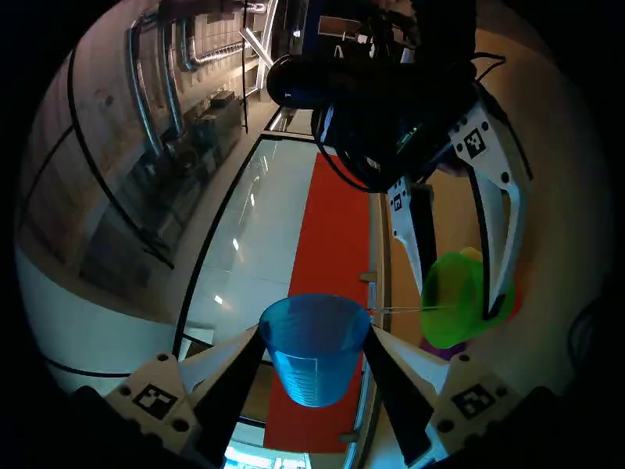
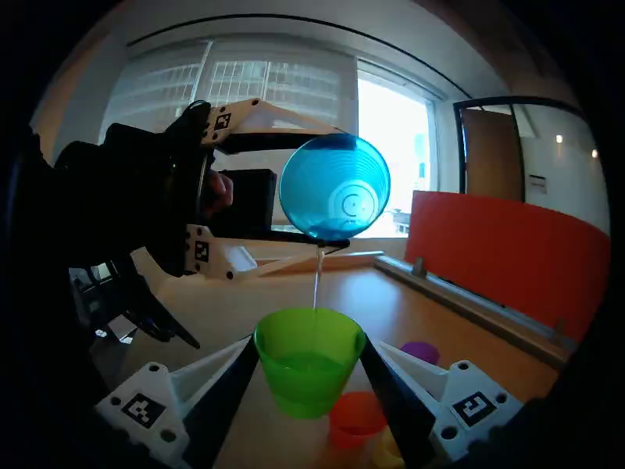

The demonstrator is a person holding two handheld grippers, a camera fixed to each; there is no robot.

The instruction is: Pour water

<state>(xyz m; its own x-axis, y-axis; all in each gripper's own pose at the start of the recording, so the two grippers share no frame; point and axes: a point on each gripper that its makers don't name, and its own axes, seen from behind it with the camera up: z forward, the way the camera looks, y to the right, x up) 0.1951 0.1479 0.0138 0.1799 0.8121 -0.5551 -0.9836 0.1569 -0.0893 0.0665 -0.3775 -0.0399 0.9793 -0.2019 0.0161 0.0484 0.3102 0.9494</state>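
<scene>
While clamping the blue cup (image 2: 334, 186) from above and below at upper centre of the right gripper view, tipping it mouth-forward and letting a thin stream of water (image 2: 316, 277) fall from its lower rim. Done by the left gripper (image 2: 344, 189), both fingers pressed on the cup, held in a dark-gloved hand (image 2: 148, 203) at middle left. Caught straight below, at lower centre, by the green cup (image 2: 310, 371), upright, pinched on both sides by the right gripper (image 2: 310, 344) and partly filled (level visible through the translucent wall). Just beyond it, standing on the wooden table (image 2: 406, 301) at lower right: an orange cup (image 2: 355, 418), a purple cup (image 2: 422, 352) and a sliver of a yellow cup (image 2: 385, 452). At right, a red partition (image 2: 508, 250); at upper centre, behind the pour, a bright window (image 2: 391, 133).

Same pour seen sideways in the left gripper view: blue cup squeezed between the two near fingers at lower centre, water drawn as a fine line rightward into the green cup at middle right, that cup gripped by white fingers reaching down from the upper right.
</scene>
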